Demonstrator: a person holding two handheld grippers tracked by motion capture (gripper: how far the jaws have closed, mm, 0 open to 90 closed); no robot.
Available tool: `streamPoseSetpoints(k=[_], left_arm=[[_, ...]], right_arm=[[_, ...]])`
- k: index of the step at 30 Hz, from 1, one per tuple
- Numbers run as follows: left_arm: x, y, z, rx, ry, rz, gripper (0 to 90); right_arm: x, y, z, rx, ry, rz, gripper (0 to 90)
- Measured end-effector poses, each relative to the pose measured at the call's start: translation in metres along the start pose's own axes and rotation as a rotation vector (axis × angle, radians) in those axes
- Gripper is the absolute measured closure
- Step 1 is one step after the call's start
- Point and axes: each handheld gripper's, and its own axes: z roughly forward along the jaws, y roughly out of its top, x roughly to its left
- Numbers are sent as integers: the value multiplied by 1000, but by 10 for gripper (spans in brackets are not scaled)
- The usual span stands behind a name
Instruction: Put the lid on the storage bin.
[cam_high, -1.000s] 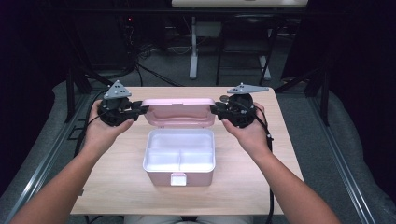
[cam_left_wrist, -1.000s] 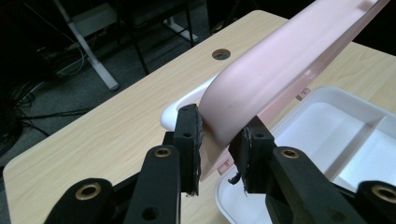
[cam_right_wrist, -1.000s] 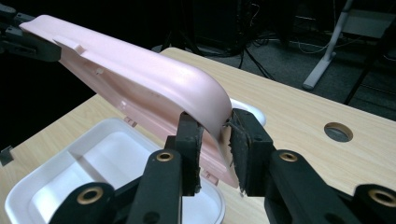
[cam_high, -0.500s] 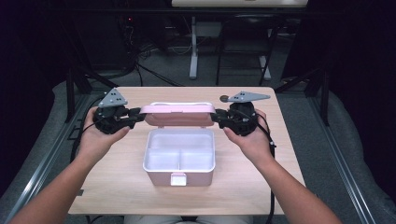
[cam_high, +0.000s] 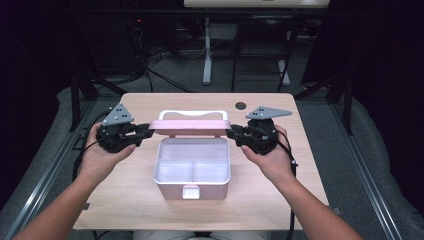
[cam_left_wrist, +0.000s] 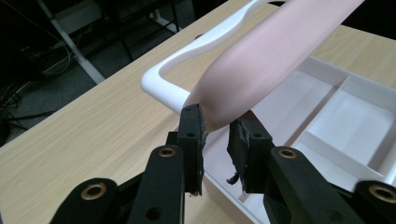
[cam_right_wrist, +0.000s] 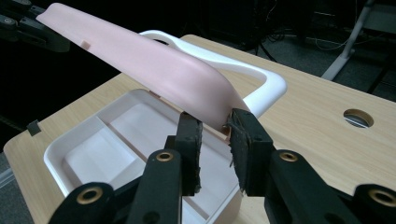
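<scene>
I have the left gripper (cam_high: 145, 131) clamped on the left end of the pink lid (cam_high: 190, 127), and its jaws have just been closing further, with the lid's edge between them; in the left gripper view the pads (cam_left_wrist: 192, 135) sit narrow on either side of that curved pink edge. My right gripper (cam_high: 233, 134) holds the right end of the same lid at a narrow gap too, and in the right gripper view its pads (cam_right_wrist: 243, 135) pinch the rounded corner. The lid hangs tilted above the far edge of the box (cam_high: 192, 187), which stands open on the wooden table (cam_high: 125, 200) near the middle, with its latch on the near wall. The white handle (cam_high: 192, 114) runs along the lid's far side. Inside the box I see white compartments with a divider, but the far part of the inside is hidden under the lid. In both gripper views the lid's far end is cut off or lost in the dark, and I cannot tell whether its lower edge touches the box's rim. Beyond the table the room is dark and hard to make out.
</scene>
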Motion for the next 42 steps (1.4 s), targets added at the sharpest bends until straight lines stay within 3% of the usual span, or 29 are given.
streamPoseSetpoints(k=[26, 42], left_arm=[[-20, -33, -7, 7, -40, 20, 766], [-25, -56, -15, 10, -78, -24, 768]], right_arm=[[11, -40, -13, 21, 41, 1, 784], [11, -57, -18, 57, 61, 21, 798]])
